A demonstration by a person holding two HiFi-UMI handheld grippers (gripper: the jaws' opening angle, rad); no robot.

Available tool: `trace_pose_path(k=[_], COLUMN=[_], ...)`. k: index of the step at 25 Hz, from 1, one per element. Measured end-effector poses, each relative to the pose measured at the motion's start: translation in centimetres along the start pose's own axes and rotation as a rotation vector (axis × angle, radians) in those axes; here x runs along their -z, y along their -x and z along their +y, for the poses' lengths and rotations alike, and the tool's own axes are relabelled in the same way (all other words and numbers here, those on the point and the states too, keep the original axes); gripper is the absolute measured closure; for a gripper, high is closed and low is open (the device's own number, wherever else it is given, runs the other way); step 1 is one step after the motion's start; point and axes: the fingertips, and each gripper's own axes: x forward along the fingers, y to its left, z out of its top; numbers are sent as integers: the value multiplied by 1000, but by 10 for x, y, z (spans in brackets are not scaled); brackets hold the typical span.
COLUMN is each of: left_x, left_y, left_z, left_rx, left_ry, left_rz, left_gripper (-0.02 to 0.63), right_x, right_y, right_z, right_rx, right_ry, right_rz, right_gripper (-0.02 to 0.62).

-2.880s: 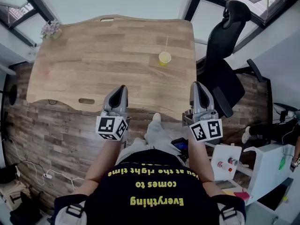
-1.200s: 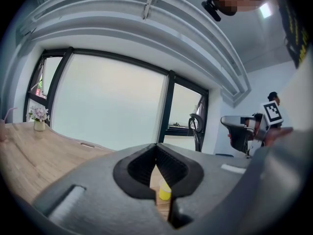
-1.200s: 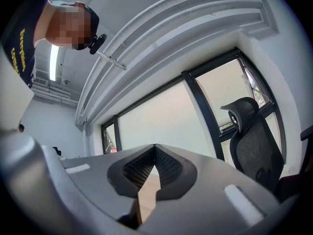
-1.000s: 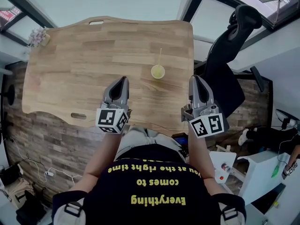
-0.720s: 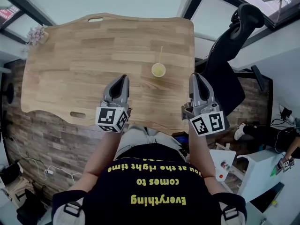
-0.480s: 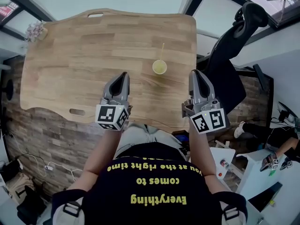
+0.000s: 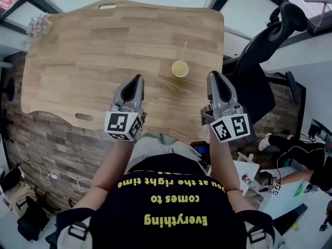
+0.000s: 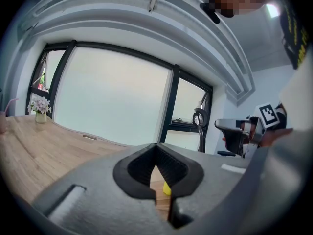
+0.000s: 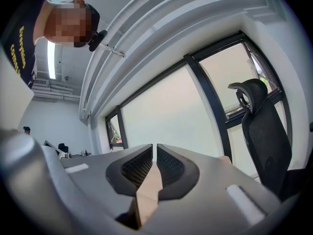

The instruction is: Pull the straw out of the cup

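Observation:
A small yellow cup [image 7: 180, 68] stands on the wooden table [image 7: 93, 51] toward its right side, and a thin yellow straw [image 7: 184, 48] leans out of it toward the far edge. My left gripper [image 7: 137, 81] hovers over the table's near part, left of the cup and short of it, with its jaws shut and empty. Through the left gripper [image 8: 156, 148] a sliver of the cup [image 8: 167, 189] shows. My right gripper [image 7: 213, 77] is to the right of the cup, by the table's right edge. The right gripper [image 9: 155, 148] has just been opening to a narrow gap that holds nothing.
A black office chair [image 7: 264, 61] stands just off the table's right edge, close to the right gripper. A small vase of flowers [image 7: 39, 25] sits at the far left corner. The person's legs are below the table's front edge, above a brick-pattern floor.
Since the earliest frame both grippers have come forward from the table's front edge to over its near part. The cup and straw have stayed where they were. The head view has shifted.

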Motion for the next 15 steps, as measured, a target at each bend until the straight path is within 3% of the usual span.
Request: trace_pose_path(k=[15], left_x=[20], left_y=[-15], left_z=[7], left_rx=[-14], left_ry=[19], left_rz=[32], left_gripper=[606], right_x=[40], right_y=[-31], right_z=[-18], right_rx=[-27], right_ry=[-32], right_rz=[94], right_gripper=[535])
